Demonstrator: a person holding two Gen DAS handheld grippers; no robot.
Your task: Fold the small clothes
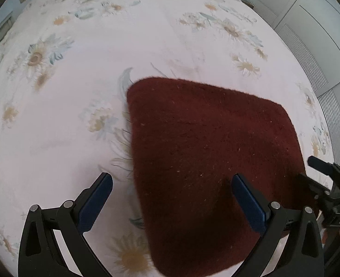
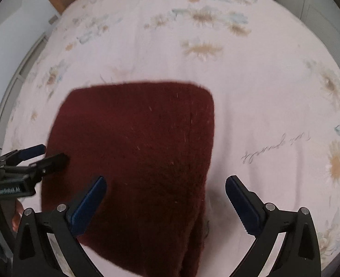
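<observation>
Hovering over a dark red knitted garment (image 1: 204, 150) that lies flat on the floral bedsheet (image 1: 77, 115), both grippers have their jaws spread wide and hold nothing. The garment reads as a rounded rectangle; whether it is already folded once I cannot tell, though in the right wrist view its right side near the camera looks doubled, with a thicker edge.

Left gripper (image 1: 172, 198): released. One blue pad (image 1: 96, 203) is over bare sheet, the other over the cloth, so the garment's left edge runs between the fingers. Right gripper (image 2: 165, 198): released likewise, straddling the garment's right edge; left pad over cloth, right pad over sheet. Each gripper's tip shows at the margin of the other's view, so the two sit near the same near end of the piece.

Judgement: step in hand is taking the near corners for the next fold.

Notes for doing it well:
- Lower each gripper until the lower pad slides under the edge, not merely on top; the knit looks thick and fuzzy, and may drag the sheet.
- Pinch all layers at each corner, else the piece may open.
- Close both sides evenly, lift together, carry toward the far edge and align corners before letting go.
- Frames are slightly blurred; exact height above the cloth cannot be told.
</observation>
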